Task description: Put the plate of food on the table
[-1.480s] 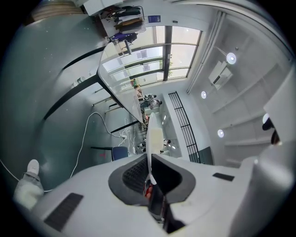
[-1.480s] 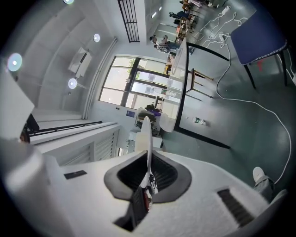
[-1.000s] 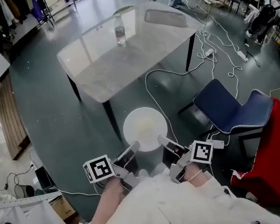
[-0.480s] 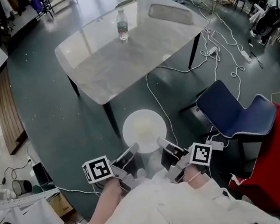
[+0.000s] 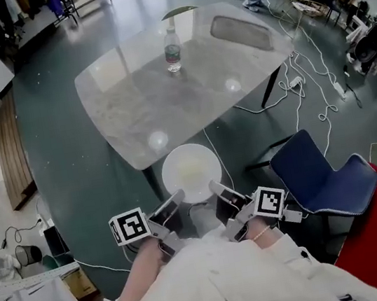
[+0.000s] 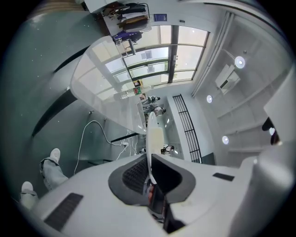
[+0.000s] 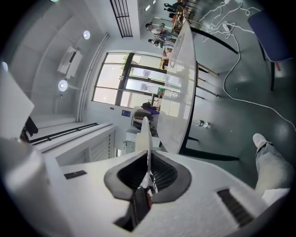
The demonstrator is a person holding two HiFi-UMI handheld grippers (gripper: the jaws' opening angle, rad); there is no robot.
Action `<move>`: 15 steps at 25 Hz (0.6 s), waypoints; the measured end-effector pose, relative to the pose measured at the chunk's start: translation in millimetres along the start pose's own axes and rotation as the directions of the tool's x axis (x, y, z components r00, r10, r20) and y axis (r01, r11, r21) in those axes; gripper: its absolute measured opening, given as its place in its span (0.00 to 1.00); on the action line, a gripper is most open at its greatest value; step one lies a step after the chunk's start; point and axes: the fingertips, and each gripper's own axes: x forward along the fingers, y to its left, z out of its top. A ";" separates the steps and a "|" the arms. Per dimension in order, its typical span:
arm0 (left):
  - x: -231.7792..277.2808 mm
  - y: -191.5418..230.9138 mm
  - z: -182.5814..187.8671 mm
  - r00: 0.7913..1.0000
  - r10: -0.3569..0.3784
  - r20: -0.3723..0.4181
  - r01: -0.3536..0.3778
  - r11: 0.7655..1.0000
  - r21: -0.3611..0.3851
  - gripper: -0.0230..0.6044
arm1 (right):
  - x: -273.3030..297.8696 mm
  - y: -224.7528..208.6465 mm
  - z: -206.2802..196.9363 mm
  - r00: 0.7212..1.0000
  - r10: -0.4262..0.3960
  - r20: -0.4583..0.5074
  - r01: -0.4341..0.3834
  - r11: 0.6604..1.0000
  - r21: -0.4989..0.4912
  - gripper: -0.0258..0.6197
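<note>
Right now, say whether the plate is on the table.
Off it: left gripper and right gripper clamp the plate by its rim, near the table.

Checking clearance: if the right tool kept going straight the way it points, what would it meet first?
Probably the near edge of the table, just beyond the plate that the right tool grips; clearing its top is uncertain.
</note>
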 end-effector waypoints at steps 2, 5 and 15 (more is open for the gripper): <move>14.8 -5.0 18.3 1.000 0.000 0.021 0.000 1.000 -0.020 0.08 | 13.3 2.1 21.7 1.000 0.001 -0.015 -0.001 1.000 -0.003 0.06; 40.3 -11.1 48.4 0.999 -0.003 0.045 0.004 1.000 -0.029 0.08 | 35.1 4.9 57.5 0.999 0.009 -0.038 -0.010 1.000 -0.017 0.06; 125.7 -20.7 136.9 0.994 -0.025 0.103 0.020 0.999 0.045 0.08 | 96.4 5.4 169.7 0.995 0.049 -0.085 -0.053 0.997 -0.049 0.06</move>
